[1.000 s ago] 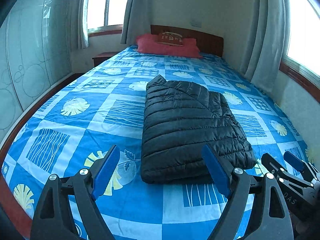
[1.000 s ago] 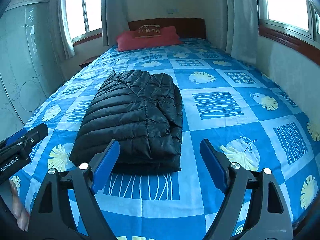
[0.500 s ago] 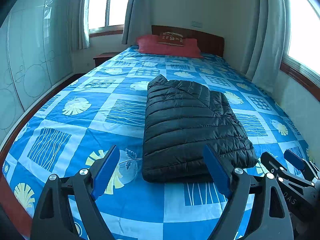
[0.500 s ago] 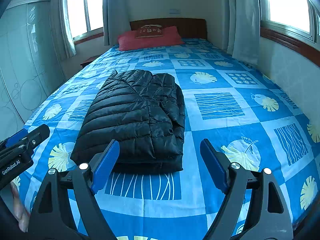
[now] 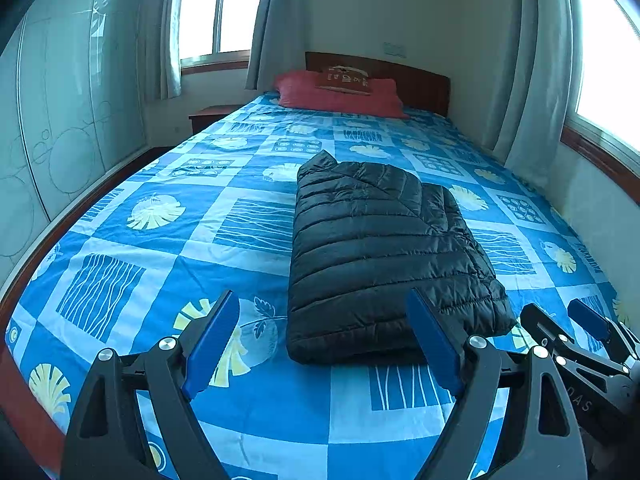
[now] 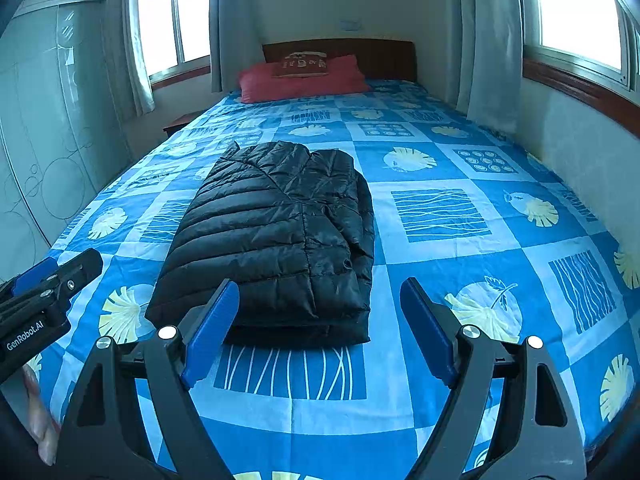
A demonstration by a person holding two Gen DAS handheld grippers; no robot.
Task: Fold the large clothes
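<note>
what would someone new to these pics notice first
A black puffer jacket, folded into a thick rectangle, lies in the middle of the bed with its bright blue patterned sheet. At the far end a red pillow rests against the headboard. Near the camera, the left gripper and right gripper hang open, empty.

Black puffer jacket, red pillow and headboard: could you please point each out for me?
Black puffer jacket point(image 6: 276, 232), right wrist view, middle of its quilted top.
Red pillow point(image 6: 300, 82), right wrist view, front face.
Headboard point(image 5: 420, 80), left wrist view, bare wooden panel.
</note>
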